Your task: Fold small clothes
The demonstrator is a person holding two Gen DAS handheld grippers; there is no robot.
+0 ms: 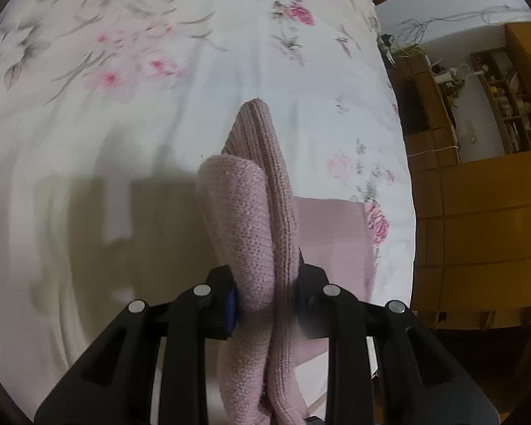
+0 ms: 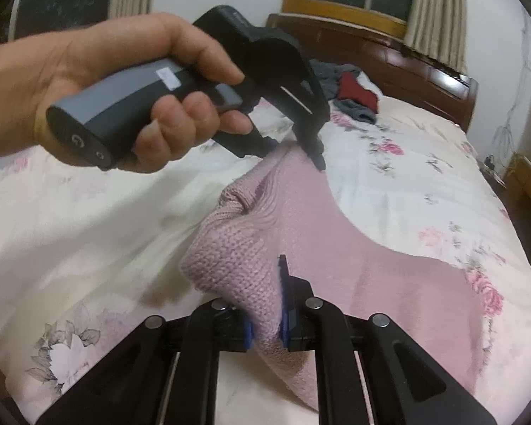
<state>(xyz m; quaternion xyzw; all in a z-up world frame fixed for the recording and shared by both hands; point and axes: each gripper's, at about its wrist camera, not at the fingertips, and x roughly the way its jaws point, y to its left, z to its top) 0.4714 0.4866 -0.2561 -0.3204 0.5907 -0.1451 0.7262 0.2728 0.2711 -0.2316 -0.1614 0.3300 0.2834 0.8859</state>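
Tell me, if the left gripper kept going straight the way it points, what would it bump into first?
Most likely the floral bedspread. The left gripper already pinches the pink knitted garment, which sticks out ahead of it; depth is hard to judge.

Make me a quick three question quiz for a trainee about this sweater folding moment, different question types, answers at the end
1. True or false: the left gripper is shut on the pink knit sweater.
2. Multiple choice: The sweater rests on A) a wooden floor, B) a floral bedspread, C) a chair.
3. Fill in: behind the left gripper in the right wrist view, near the headboard, lies a pile of ____.

Key: 1 true; 2 B; 3 clothes. The right gripper also grips the sweater.
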